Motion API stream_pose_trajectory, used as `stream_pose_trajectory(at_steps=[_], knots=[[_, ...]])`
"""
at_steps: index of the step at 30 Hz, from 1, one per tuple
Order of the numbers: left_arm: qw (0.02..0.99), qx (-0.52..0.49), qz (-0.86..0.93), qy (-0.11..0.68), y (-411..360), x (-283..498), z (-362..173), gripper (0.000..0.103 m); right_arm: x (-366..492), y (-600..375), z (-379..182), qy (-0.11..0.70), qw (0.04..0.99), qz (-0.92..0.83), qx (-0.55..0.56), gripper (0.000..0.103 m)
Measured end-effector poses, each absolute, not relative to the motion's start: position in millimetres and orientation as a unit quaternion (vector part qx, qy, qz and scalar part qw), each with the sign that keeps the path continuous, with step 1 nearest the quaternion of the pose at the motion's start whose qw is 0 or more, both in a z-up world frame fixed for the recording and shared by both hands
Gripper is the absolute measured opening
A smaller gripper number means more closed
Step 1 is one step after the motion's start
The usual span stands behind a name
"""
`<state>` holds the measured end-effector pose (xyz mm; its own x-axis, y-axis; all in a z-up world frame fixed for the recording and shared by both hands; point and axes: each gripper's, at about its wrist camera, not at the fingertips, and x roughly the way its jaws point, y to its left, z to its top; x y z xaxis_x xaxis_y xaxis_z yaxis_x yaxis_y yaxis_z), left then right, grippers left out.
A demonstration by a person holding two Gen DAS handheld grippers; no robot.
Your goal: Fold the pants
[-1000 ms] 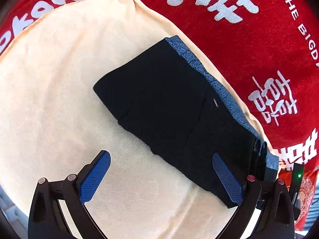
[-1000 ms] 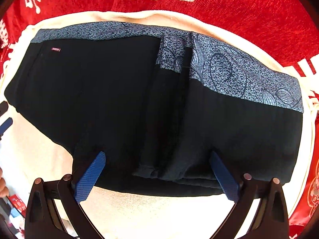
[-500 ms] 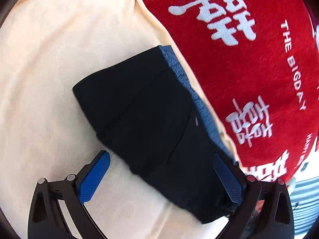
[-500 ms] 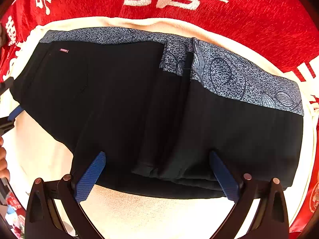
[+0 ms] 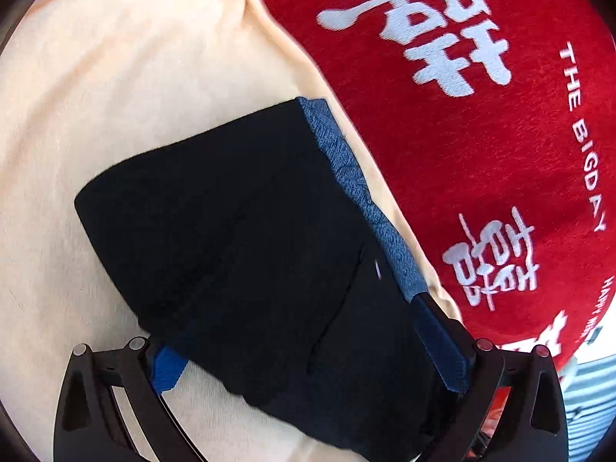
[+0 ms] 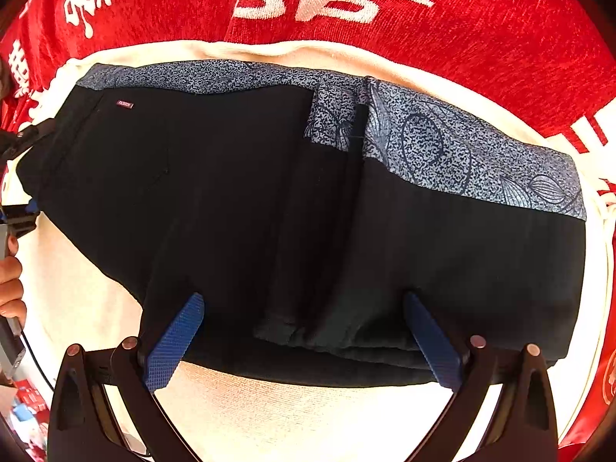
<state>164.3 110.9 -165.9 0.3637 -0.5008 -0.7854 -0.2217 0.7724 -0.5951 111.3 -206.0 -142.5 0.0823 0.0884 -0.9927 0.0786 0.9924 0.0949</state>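
Observation:
The black pants [image 6: 269, 200] with a blue-grey patterned waistband [image 6: 442, 146] lie folded on a cream cloth [image 6: 292, 419]. They also show in the left wrist view [image 5: 250, 238]. My left gripper [image 5: 308, 354] is open, its blue fingers [image 5: 442, 350] straddling the near left end of the pants; the left finger is partly under the fabric edge. My right gripper [image 6: 304, 342] is open, its blue fingers [image 6: 173, 342] resting over the pants' near edge. My left gripper also shows at the far left of the right wrist view [image 6: 19, 177].
The cream cloth [image 5: 115, 96] lies on a red cover with white characters [image 5: 481, 115], also seen in the right wrist view [image 6: 462, 19]. A bare hand [image 6: 9, 285] holds the left gripper. Small items show at the lower left corner [image 6: 27, 408].
My left gripper has moved forward onto the pants' end, so the fabric now lies between its open fingers. My right gripper has hardly moved.

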Motion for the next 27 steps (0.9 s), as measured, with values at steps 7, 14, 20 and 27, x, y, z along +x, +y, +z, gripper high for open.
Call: stream_pose_trajectory(at_steps=[7,14,20,27], knots=[[0.792,-0.177,-0.019,0.583,81,176,-152,0.042,141,-217,-103,0.674,0.729,0.029,0.117,0.102],[0.858,0.086,-0.074,0.502,12,145,-119,0.037,224,-196,-55,0.653,0.712,0.154,0.208,0.102],[0.861,0.145,-0.084,0.481,-11,137,-117,0.037,296,-99,-38,0.679,0.659,0.277,0.168,0.102],[0.862,0.167,-0.088,0.470,-7,130,-119,0.037,327,8,-59,0.737,0.588,0.329,0.053,0.102]])
